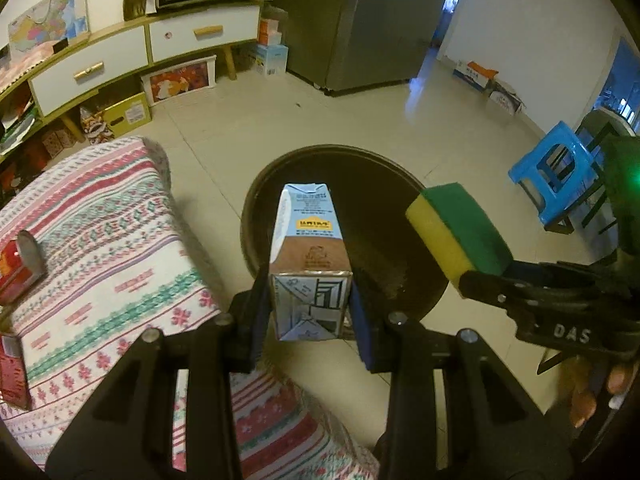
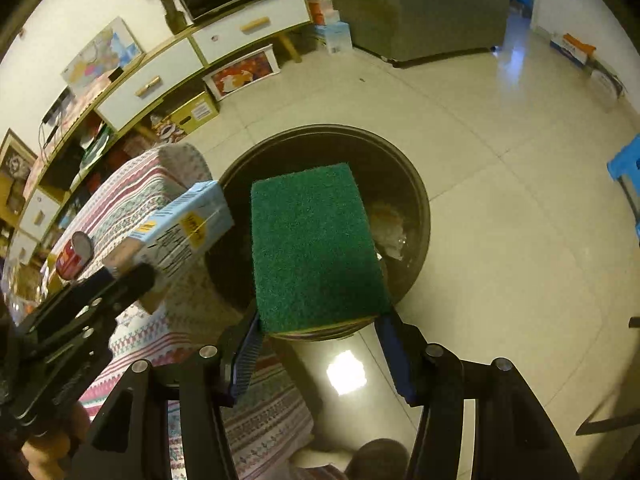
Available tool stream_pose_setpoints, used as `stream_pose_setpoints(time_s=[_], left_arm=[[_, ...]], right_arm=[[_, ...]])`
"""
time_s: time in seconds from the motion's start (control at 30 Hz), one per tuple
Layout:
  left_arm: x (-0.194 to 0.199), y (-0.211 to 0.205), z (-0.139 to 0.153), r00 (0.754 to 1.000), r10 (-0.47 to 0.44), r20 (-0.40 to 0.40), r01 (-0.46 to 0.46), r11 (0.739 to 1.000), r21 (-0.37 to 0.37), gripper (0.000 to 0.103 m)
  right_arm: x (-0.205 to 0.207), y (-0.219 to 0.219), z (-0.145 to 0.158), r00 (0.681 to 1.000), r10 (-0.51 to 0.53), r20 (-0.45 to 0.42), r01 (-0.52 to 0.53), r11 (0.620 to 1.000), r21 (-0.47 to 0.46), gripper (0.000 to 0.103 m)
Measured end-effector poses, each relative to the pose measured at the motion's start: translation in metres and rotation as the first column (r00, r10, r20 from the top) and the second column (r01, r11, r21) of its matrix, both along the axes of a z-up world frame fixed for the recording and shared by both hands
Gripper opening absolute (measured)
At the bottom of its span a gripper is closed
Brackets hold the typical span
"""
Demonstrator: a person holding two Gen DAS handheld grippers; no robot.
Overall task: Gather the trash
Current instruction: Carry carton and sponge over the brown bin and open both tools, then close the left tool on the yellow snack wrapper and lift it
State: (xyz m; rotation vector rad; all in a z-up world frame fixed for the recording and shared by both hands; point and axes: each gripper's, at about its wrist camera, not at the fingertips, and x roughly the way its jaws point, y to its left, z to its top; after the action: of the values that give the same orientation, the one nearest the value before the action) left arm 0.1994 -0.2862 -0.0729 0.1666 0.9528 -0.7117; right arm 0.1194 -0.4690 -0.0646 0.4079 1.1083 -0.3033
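My left gripper [image 1: 312,308] is shut on a blue and brown drink carton [image 1: 308,240], held over the near rim of a round black trash bin [image 1: 384,192] on the floor. The same carton [image 2: 180,228] shows at the left of the right wrist view, over the bin's left rim. My right gripper [image 2: 320,332] is shut on a green and yellow sponge [image 2: 316,248], which hangs above the bin [image 2: 416,196]. In the left wrist view that sponge [image 1: 456,228] pokes over the bin's right rim. Crumpled trash [image 2: 392,232] lies inside the bin.
A table with a patterned cloth [image 1: 100,248] stands left of the bin, with a red can [image 1: 20,264] on it. A blue stool [image 1: 560,176] is at the right. A low cabinet [image 1: 120,52], boxes and a fridge [image 1: 360,20] line the far side of the tiled floor.
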Motion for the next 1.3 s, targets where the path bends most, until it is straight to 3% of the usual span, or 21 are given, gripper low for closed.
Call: stream_pose_setpoints(time_s=[0.23,0.3,0.37,0.53,0.63,0.9,1.03,1.3], left_arm=[[-0.001,-0.009,-0.005,1.000,-0.018,-0.009,0.018,1.000,-0.002,0.041],[-0.003,-0.007,-0.004,1.000,-0.016,0.005,0.016,1.000,0.007,0.065],[-0.006,-0.004,0.000,0.999,0.004,0.040,-0.004,1.000,0.016,0.076],[-0.005,0.019,0.009,0.999,0.037,0.032,-0.038,0.999,0.012,0.077],[-0.008,0.036,0.014,0.998,0.045,0.043,-0.046,0.999,0.008,0.085],[-0.016,0.082,0.024,0.995,0.069,0.076,-0.073,0.996,0.054,0.089],[-0.020,0.107,0.029,0.992,0.092,0.081,-0.096,0.994,0.046,0.097],[-0.021,0.152,0.039,0.988,0.149,0.041,-0.149,0.989,-0.010,0.097]], right_arm=[[-0.001,-0.010,-0.006,1.000,-0.020,-0.011,0.020,1.000,-0.018,0.057],[0.000,-0.013,-0.008,0.999,-0.032,-0.009,0.032,0.999,-0.013,0.057],[0.000,-0.015,-0.009,0.999,-0.041,-0.009,0.041,0.999,-0.011,0.057],[0.005,-0.014,-0.013,0.999,-0.052,-0.013,0.052,0.999,-0.011,0.057],[0.008,-0.013,-0.014,0.999,-0.053,-0.010,0.053,0.999,-0.011,0.057],[0.017,-0.003,-0.015,0.999,-0.041,0.024,0.042,0.998,-0.047,0.059],[0.021,0.003,-0.009,0.999,-0.034,0.037,0.037,0.995,-0.093,0.075],[0.025,0.021,0.003,0.999,-0.002,0.046,0.008,0.992,-0.125,0.076]])
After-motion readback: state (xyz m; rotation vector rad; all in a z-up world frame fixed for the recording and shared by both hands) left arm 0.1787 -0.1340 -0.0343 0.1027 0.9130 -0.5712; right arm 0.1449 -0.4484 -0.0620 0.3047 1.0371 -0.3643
